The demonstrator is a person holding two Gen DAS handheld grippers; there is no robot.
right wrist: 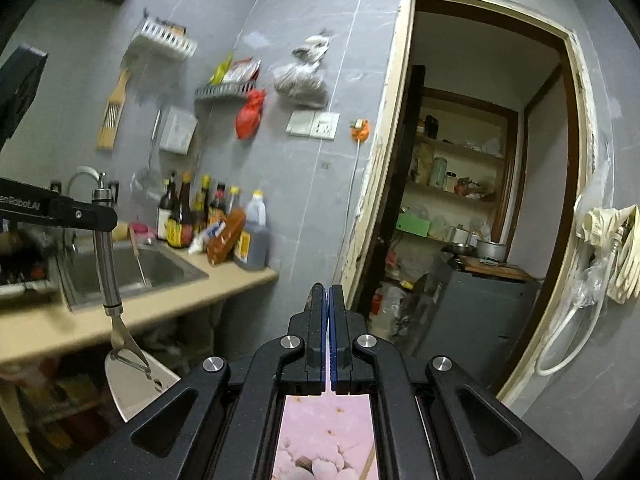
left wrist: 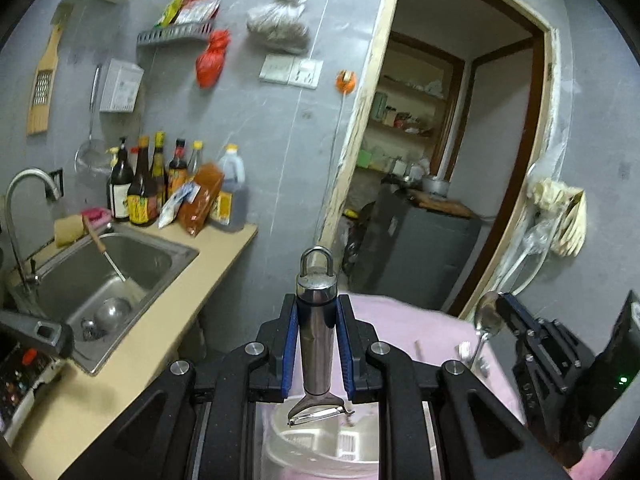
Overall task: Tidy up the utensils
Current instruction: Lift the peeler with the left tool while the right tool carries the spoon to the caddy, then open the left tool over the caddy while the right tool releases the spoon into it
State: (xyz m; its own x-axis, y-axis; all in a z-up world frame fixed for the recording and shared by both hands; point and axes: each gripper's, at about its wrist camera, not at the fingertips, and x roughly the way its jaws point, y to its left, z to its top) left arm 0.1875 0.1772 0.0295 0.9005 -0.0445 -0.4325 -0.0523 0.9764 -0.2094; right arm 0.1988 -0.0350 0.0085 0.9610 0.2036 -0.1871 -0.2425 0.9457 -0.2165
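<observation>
The grey wall (left wrist: 248,128) filled most of my view, and the doorway (left wrist: 460,152) opened on its right into a back room with shelves. The beige counter (left wrist: 168,320) ran along below on the left, the steel sink (left wrist: 112,276) set into it and the tap (left wrist: 28,200) curving over its near corner. Dark bottles (left wrist: 160,184) crowded the counter's far end against the wall. A pink cloth (left wrist: 404,328) lay beneath my grippers.

My left gripper (left wrist: 317,324) was clamped on the peeler (left wrist: 316,328), the blue pads pressing both sides of its steel handle. The handle stood upright, ring loop on top, blade at the bottom. The blade hung just over the white holder (left wrist: 320,448), a pale slotted tub sitting on the pink cloth. From the right wrist camera the same peeler (right wrist: 107,264) hung straight down from that left gripper (right wrist: 86,214), its blade over the holder's rim (right wrist: 132,380).

My right gripper (right wrist: 329,312) had its jaws drawn almost together, only a sliver between the pads. Its own camera showed no clear thing between them. From the left side, though, a spoon (left wrist: 486,320) stood bowl-up right against the right gripper's (left wrist: 516,320) tips, its handle running down toward the cloth. The tips seemed to be pinching it, though I could not tell for sure.
</observation>
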